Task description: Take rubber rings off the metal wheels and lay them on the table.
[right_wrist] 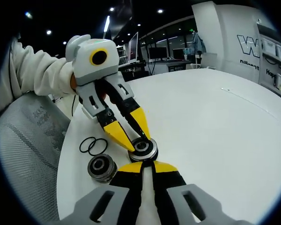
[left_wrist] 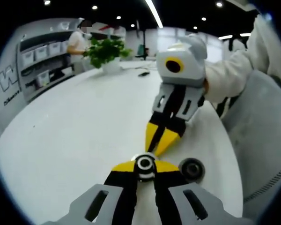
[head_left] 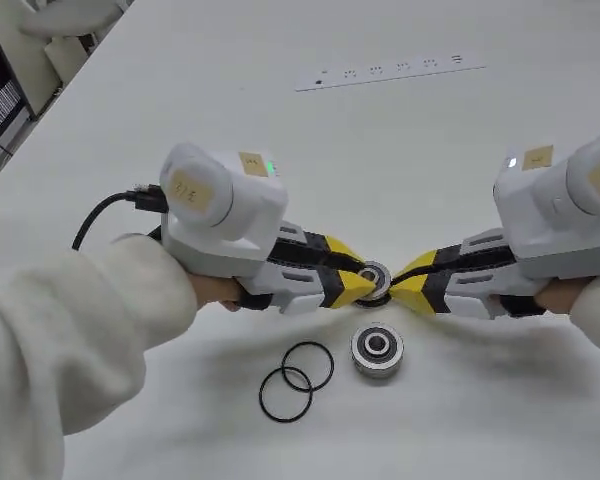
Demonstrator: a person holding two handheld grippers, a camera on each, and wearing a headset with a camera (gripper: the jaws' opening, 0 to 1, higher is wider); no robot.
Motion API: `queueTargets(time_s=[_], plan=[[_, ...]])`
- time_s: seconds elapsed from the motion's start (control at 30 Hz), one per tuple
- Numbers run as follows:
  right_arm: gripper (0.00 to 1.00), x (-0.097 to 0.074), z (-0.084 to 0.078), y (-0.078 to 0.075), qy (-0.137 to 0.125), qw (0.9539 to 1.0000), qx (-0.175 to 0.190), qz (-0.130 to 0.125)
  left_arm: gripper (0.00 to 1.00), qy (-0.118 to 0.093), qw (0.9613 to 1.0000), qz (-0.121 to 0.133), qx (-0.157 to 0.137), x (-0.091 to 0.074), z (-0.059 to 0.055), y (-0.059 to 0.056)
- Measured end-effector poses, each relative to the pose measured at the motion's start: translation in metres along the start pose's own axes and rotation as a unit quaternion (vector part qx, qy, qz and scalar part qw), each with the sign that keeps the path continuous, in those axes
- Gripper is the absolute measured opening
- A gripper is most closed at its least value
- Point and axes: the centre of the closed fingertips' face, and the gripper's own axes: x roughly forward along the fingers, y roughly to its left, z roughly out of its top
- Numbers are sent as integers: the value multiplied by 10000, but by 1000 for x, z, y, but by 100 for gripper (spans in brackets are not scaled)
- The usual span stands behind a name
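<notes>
My left gripper [head_left: 365,283] is shut on a metal wheel [head_left: 375,277] and holds it just above the white table [head_left: 460,160]. In the left gripper view the wheel [left_wrist: 144,163] sits between my own yellow jaw tips. My right gripper [head_left: 400,290] comes in from the right, jaws shut, with its tips against the wheel's rim [right_wrist: 144,148]; whether they pinch the rubber is hidden. A second wheel [head_left: 377,350] stands on the table just below. Two black rubber rings [head_left: 308,365] [head_left: 285,393] lie overlapping to its left.
A white power strip [head_left: 390,72] lies far back on the table. A black cable [head_left: 100,215] trails from the left gripper. In the left gripper view a potted plant [left_wrist: 105,49] and a person [left_wrist: 77,40] stand at the table's far end.
</notes>
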Motion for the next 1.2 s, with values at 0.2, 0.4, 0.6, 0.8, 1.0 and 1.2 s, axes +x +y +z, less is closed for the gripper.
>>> queueTargets(time_s=[0.2, 0.4, 0.6, 0.8, 1.0, 1.2], plan=[[19, 1, -3, 16, 85, 9985, 352, 408, 14, 14, 9999, -28, 107, -1, 0, -2], [17, 0, 0, 13, 15, 9997, 17, 255, 14, 21, 10000, -9, 90, -1, 0, -3], [8, -7, 0, 12, 47, 9996, -74, 250, 14, -29, 9999, 17, 103, -2, -1, -3], [20, -3, 3, 15, -65, 9996, -64, 249, 14, -74, 9999, 14, 103, -2, -1, -3], [18, 0, 0, 12, -6, 9995, -220, 206, 14, -80, 9999, 11, 100, -2, -1, -3], [11, -3, -3, 12, 25, 9986, -524, 120, 14, -84, 9999, 8, 73, -2, -1, -3]])
